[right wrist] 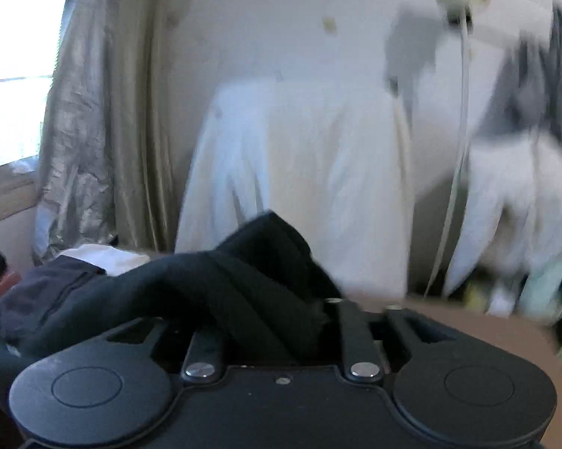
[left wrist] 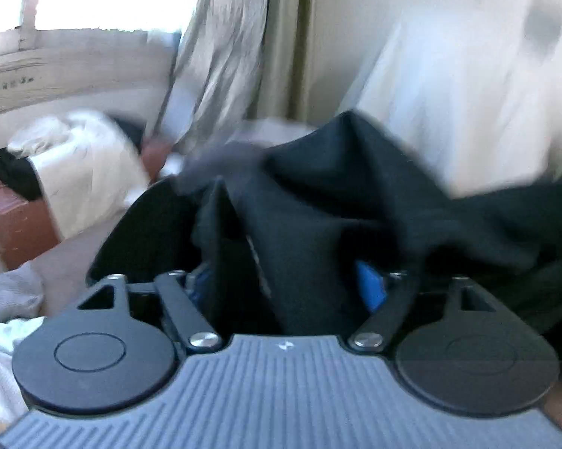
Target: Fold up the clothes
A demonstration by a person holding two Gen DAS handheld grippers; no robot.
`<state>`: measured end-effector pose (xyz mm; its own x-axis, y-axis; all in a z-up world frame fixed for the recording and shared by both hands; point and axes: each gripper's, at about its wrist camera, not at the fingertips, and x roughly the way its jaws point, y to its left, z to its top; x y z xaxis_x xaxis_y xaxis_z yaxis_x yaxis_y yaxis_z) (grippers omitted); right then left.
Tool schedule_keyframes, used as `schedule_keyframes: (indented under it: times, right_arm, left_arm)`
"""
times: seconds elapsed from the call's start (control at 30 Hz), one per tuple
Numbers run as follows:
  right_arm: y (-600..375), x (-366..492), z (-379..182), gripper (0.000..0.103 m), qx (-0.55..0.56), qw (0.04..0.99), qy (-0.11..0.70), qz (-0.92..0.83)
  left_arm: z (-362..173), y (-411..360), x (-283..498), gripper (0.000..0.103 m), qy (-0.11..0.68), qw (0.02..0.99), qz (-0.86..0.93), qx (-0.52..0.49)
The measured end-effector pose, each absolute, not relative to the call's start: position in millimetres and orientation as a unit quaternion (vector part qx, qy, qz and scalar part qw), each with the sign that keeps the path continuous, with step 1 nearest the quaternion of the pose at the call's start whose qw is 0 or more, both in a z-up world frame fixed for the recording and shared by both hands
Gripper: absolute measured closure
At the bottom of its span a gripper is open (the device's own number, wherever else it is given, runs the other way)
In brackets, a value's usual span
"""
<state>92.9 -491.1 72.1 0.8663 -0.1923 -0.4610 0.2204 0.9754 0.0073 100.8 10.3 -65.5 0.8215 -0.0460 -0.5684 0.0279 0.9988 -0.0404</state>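
Observation:
A black garment (left wrist: 337,194) is bunched between the fingers of my left gripper (left wrist: 281,262), which is shut on it and holds it lifted; the cloth trails off to the right. In the right wrist view the same black garment (right wrist: 243,273) is bunched in my right gripper (right wrist: 281,321), which is shut on it. The cloth covers the fingertips of both grippers. Both views are blurred by motion.
White cloth (right wrist: 299,179) hangs against the wall ahead, beside a beige curtain (right wrist: 131,131) and a bright window (right wrist: 15,75). More white laundry (left wrist: 79,164) lies on a brown seat (left wrist: 15,220) at left. A brown surface (right wrist: 486,333) lies below right.

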Motion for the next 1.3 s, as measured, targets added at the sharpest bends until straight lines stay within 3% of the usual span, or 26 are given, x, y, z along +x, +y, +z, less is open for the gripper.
schedule_keyframes:
  times: [0.07, 0.17, 0.27, 0.5, 0.67, 0.87, 1.3]
  right_arm:
    - [-500, 121, 30, 0.067, 0.062, 0.943, 0.299, -0.135]
    - [-503, 128, -25, 0.063, 0.113, 0.911, 0.365, -0.154]
    - [-493, 95, -55, 0.042, 0.113, 0.916, 0.355, -0.146]
    - [-504, 24, -84, 0.04, 0.131, 0.912, 0.351, -0.168]
    - [-499, -43, -114, 0.021, 0.174, 0.912, 0.346, -0.138]
    - [-472, -69, -144, 0.021, 0.175, 0.914, 0.347, -0.117]
    - [-464, -16, -189, 0.022, 0.192, 0.908, 0.354, -0.113]
  left_arm:
    - [-102, 7, 122, 0.031, 0.357, 0.934, 0.007, 0.011]
    - [-117, 18, 115, 0.025, 0.356, 0.935, 0.009, -0.007]
    - [-111, 26, 113, 0.02, 0.355, 0.934, 0.007, -0.021]
    - [-111, 25, 104, 0.017, 0.372, 0.926, -0.007, -0.054]
    - [-102, 22, 87, 0.015, 0.385, 0.921, -0.043, -0.043]
    - [-90, 12, 61, 0.013, 0.405, 0.912, -0.062, 0.002]
    - [-126, -20, 63, 0.001, 0.428, 0.899, -0.044, 0.078]
